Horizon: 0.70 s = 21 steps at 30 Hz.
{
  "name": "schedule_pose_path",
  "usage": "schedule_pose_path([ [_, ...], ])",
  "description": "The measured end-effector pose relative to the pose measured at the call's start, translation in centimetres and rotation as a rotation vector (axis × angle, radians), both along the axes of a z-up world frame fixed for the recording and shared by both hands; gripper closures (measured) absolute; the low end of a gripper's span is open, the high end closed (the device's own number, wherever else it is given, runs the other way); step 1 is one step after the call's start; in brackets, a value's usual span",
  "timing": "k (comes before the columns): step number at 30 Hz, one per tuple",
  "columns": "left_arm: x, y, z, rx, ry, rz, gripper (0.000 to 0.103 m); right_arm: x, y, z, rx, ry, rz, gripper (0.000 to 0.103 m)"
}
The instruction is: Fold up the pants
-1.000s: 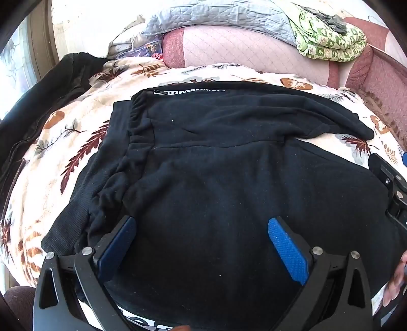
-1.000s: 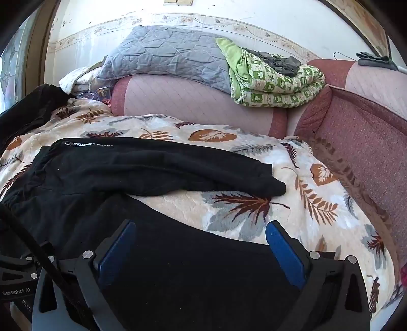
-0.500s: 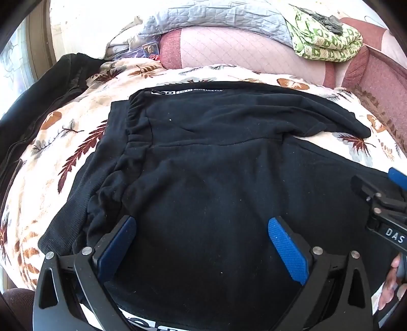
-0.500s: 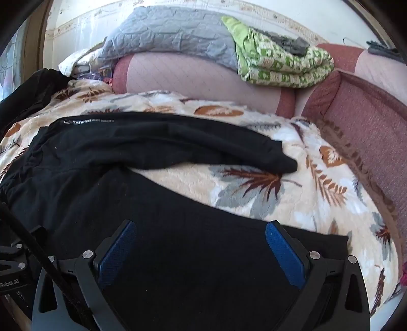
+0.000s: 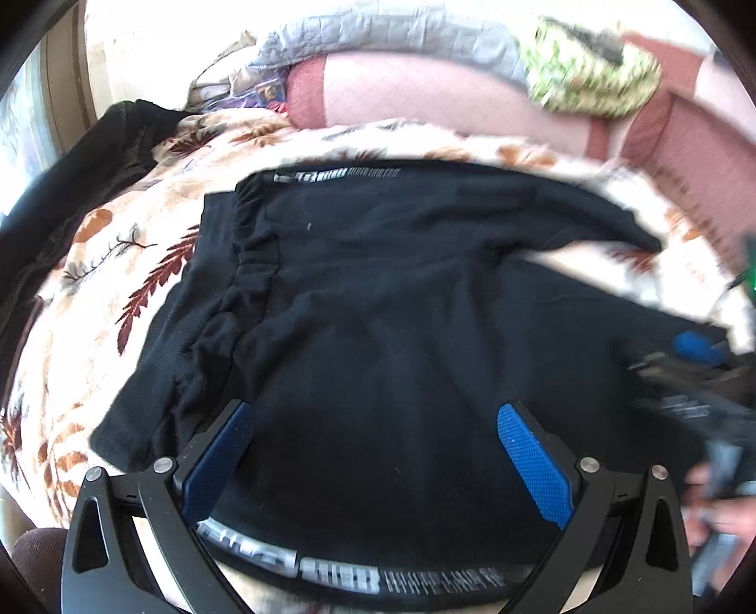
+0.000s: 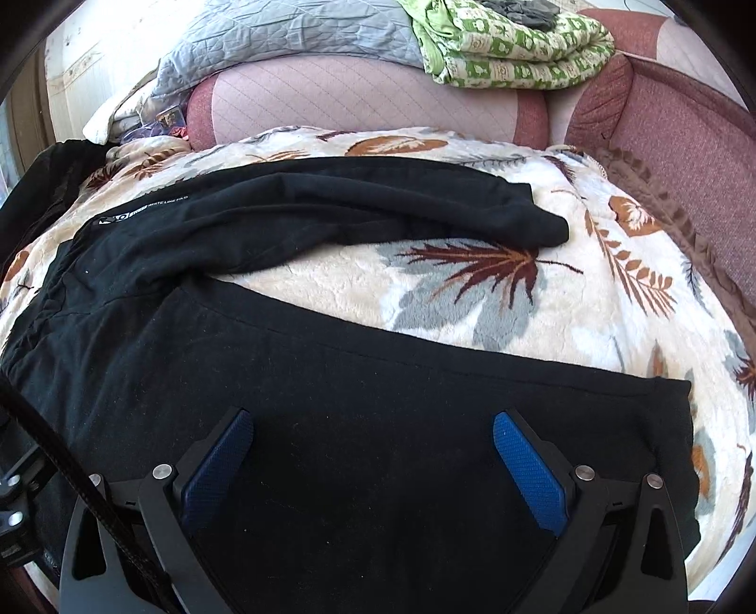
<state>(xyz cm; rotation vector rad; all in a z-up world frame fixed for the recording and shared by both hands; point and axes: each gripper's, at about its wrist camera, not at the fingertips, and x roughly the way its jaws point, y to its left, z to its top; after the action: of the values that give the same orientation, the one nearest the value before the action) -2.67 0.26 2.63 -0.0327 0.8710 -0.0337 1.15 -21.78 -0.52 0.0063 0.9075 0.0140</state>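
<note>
both the left tool (image 5: 373,453) and right tool (image 6: 368,453) hang released over black pants (image 6: 330,401) spread on a leaf-print blanket (image 6: 472,293)

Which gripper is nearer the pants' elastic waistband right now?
Left. The left gripper hangs open over the pants' seat, just beside the gathered waistband. The right gripper is open over the near leg, farther toward its hem.

You're in a home, a living or sleeping room. A pink quilted sofa back (image 6: 359,104) runs behind a leaf-print plush blanket (image 6: 472,293); a grey quilt (image 6: 283,33) and folded green patterned bedding (image 6: 515,52) lie piled on top.
</note>
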Motion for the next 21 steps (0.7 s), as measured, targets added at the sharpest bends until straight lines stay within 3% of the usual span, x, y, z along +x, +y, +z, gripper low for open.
schedule_pose_path([
  [2, -1.8, 1.3, 2.8, -0.041, -0.071, -0.017, 0.0, 0.0, 0.0, 0.0, 0.001, 0.007, -0.004, 0.0],
  [5, -3.6, 4.5, 6.2, -0.03, -0.138, -0.018, 0.0, 0.1, 0.1, -0.1, -0.001, 0.008, -0.007, 0.0],
  [8, -2.8, 8.3, 7.0, -0.027, -0.098, 0.02, 0.0, 0.0, -0.1, 0.0, 0.01, 0.009, -0.002, 0.0],
  [11, -0.2, 12.0, 6.2, -0.062, 0.001, 0.067, 0.001, 0.4, 0.1, -0.2, 0.0, 0.019, 0.003, 0.0],
  [12, 0.7, 12.9, 5.9, -0.09, 0.024, 0.072, 0.01, 0.3, 0.1, -0.2, -0.004, 0.014, 0.004, 0.0],
  [13, 1.6, 13.6, 5.6, -0.11, 0.045, 0.08, 0.028, 0.2, 0.0, -0.2, 0.0, 0.007, 0.005, 0.0],
  [15, 3.5, 14.5, 4.9, -0.149, 0.095, 0.092, 0.05, -0.2, -0.5, -0.2, 0.037, -0.012, 0.015, 0.0],
  [18, 5.7, 14.3, 3.9, -0.187, 0.119, 0.089, 0.052, -0.8, -1.3, 0.0, 0.087, -0.047, 0.026, 0.0],
  [21, 7.6, 12.8, 2.4, -0.114, 0.168, 0.072, 0.052, -1.1, -1.4, 0.3, 0.108, -0.066, 0.016, 0.0],
])
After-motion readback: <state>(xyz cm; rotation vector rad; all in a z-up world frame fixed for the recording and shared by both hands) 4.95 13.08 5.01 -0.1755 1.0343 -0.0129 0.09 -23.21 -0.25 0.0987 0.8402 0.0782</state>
